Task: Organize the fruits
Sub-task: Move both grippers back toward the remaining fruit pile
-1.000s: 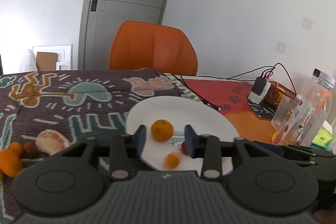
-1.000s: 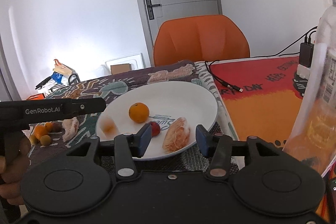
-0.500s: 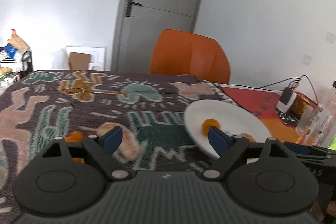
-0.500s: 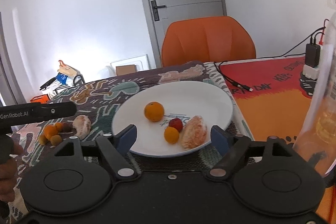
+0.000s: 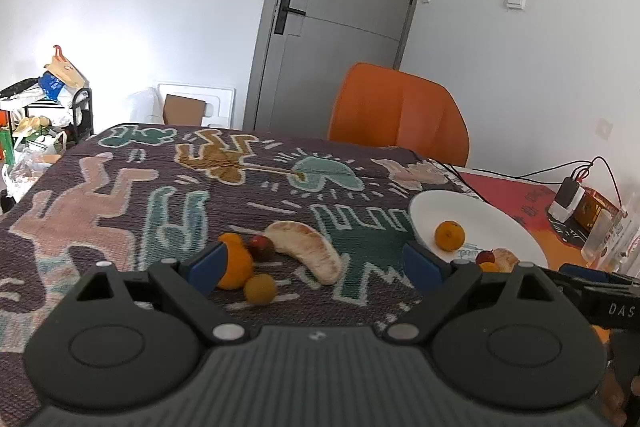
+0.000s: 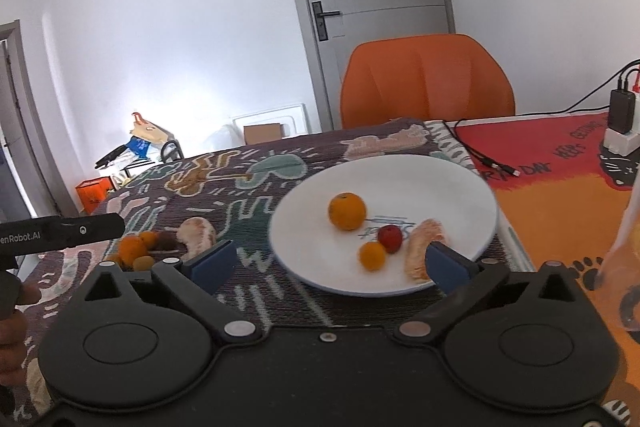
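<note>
A white plate [image 6: 460, 187] on the patterned cloth holds an orange [image 6: 347, 211], a small red fruit [image 6: 390, 237], a small orange fruit [image 6: 372, 255] and a peeled citrus piece [image 6: 420, 247]. My right gripper [image 6: 330, 263] hovers at the plate's near rim, jaws still opening, nothing pressed between them. Left of the plate [image 5: 500, 223] lie a peeled segment [image 5: 308, 251], an orange [image 5: 236, 263], a dark red fruit [image 5: 262, 247] and a small yellow fruit [image 5: 260, 289]. My left gripper [image 5: 316, 263] is just short of this group, jaws opening, gripping nothing.
An orange chair [image 6: 424, 79] stands behind the table. A cable [image 6: 480, 157] and a charger block [image 6: 620, 123] lie on the red mat at right. A clear plastic bottle [image 6: 628, 267] stands near the right edge. A person's hand [image 6: 12, 315] holds the left gripper's handle.
Both grippers opened wide. The left one let a small orange fruit fall on the plate and swung left to the loose fruit. The right one released the peeled piece and drew back slightly.
</note>
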`<state>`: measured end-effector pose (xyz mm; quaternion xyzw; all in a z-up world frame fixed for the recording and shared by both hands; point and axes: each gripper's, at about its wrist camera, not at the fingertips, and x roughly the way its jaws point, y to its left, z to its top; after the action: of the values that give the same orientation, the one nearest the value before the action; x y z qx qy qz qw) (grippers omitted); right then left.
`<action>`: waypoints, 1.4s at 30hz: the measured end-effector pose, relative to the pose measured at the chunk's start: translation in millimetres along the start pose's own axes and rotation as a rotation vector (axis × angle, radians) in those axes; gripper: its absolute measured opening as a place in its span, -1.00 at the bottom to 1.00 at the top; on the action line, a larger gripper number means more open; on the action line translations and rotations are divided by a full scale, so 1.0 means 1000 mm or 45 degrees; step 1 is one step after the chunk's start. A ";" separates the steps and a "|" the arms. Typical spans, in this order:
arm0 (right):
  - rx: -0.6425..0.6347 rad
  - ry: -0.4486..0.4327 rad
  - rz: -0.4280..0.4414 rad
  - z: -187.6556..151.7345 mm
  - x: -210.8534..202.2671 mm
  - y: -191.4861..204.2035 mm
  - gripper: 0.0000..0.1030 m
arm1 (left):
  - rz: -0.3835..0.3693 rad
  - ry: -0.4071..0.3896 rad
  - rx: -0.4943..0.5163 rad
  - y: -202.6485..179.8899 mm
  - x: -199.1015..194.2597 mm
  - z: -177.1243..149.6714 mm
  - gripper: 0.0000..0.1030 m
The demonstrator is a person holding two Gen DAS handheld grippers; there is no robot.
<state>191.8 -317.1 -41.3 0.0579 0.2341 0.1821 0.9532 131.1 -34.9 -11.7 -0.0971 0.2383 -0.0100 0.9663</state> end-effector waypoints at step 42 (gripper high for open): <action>-0.111 0.065 0.219 -0.001 0.033 0.084 1.00 | 0.105 -0.005 -0.192 0.085 -0.008 -0.019 0.14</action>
<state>191.5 -226.8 -39.7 0.0315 0.2445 0.2745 0.9294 112.8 45.9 -40.4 -0.1597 0.2402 0.0481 0.9563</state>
